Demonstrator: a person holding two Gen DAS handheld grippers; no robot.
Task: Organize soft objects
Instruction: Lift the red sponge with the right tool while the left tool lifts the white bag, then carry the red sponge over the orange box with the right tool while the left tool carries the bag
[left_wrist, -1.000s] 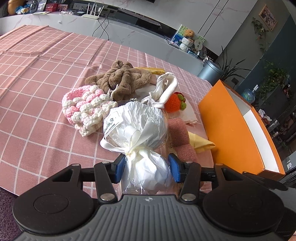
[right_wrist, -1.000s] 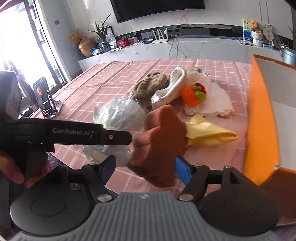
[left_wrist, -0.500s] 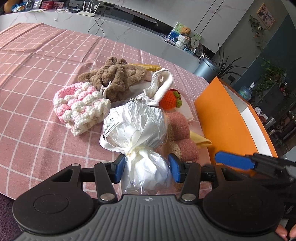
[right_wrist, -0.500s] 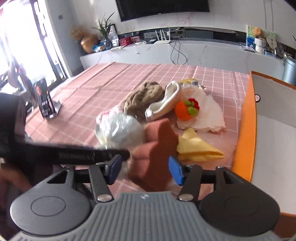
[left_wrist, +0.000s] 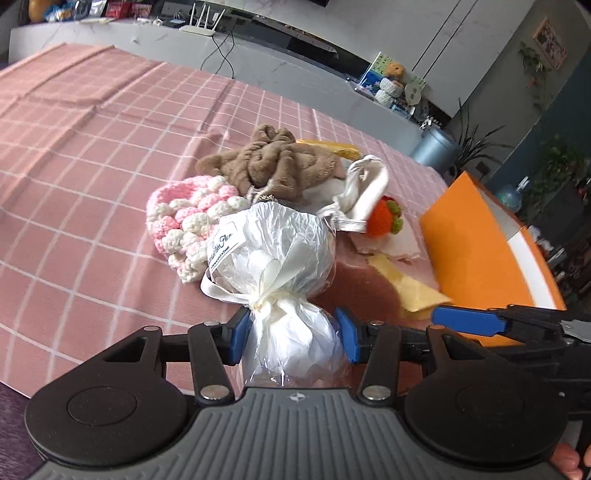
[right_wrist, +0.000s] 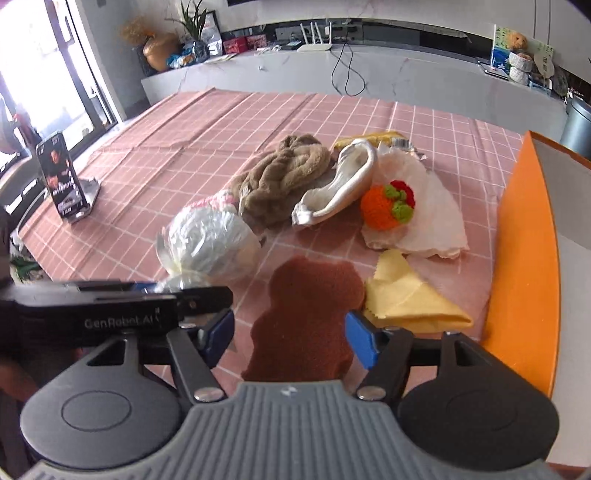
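My left gripper (left_wrist: 291, 338) is shut on the tied tail of a white plastic-wrapped bundle (left_wrist: 273, 254), whose round top rests toward the table. In the right wrist view the same bundle (right_wrist: 208, 247) sits left of a flat brown bear-shaped sponge (right_wrist: 306, 317). That sponge lies on the pink checked cloth between the jaws of my right gripper (right_wrist: 290, 338), which are opening, with a gap at the left pad. One blue right finger (left_wrist: 469, 321) shows low on the right in the left wrist view.
An orange box (right_wrist: 524, 258) stands open along the right. Behind lie a yellow cloth (right_wrist: 406, 295), an orange crochet fruit (right_wrist: 384, 206) on white tissue (right_wrist: 424, 221), a cream pouch (right_wrist: 340, 192), a brown plush (right_wrist: 280, 177) and pink-white crochet (left_wrist: 184, 225). A phone stand (right_wrist: 62, 177) is far left.
The brown sponge, held up in the right jaws a second ago, now lies flat on the cloth with the jaws wider. The right gripper has drawn back. The left one keeps the bundle.
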